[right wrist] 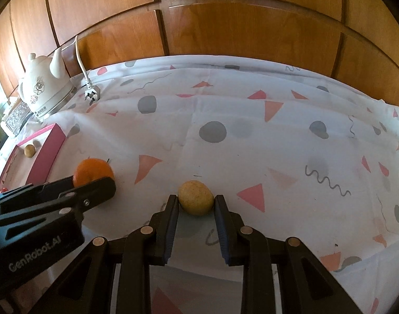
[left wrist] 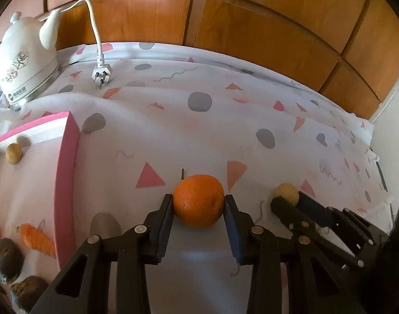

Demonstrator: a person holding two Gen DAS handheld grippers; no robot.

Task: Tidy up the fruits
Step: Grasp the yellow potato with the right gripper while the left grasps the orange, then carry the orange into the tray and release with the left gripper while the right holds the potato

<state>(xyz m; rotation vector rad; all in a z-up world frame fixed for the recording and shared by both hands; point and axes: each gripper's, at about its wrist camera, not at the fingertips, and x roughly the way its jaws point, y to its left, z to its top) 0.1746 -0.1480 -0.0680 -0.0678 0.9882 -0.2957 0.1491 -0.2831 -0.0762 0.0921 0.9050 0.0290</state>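
My left gripper [left wrist: 198, 201] is shut on an orange [left wrist: 198, 200] that rests on the patterned tablecloth; its pads touch both sides. It also shows in the right wrist view [right wrist: 93, 172], at the left. My right gripper [right wrist: 196, 200] is shut on a small tan round fruit [right wrist: 196, 197] on the cloth, also seen in the left wrist view [left wrist: 286, 193]. A pink-walled tray [left wrist: 66, 172] at the left holds another tan fruit [left wrist: 13, 153], an orange-red piece [left wrist: 37, 239] and dark brown fruits [left wrist: 5, 259].
A white kettle [left wrist: 24, 60] stands at the back left, with its loose cord and plug [left wrist: 102, 73] on the cloth. A wooden panelled wall [right wrist: 225, 26] runs behind the table. The cloth's right edge [left wrist: 369, 141] drops off at the far right.
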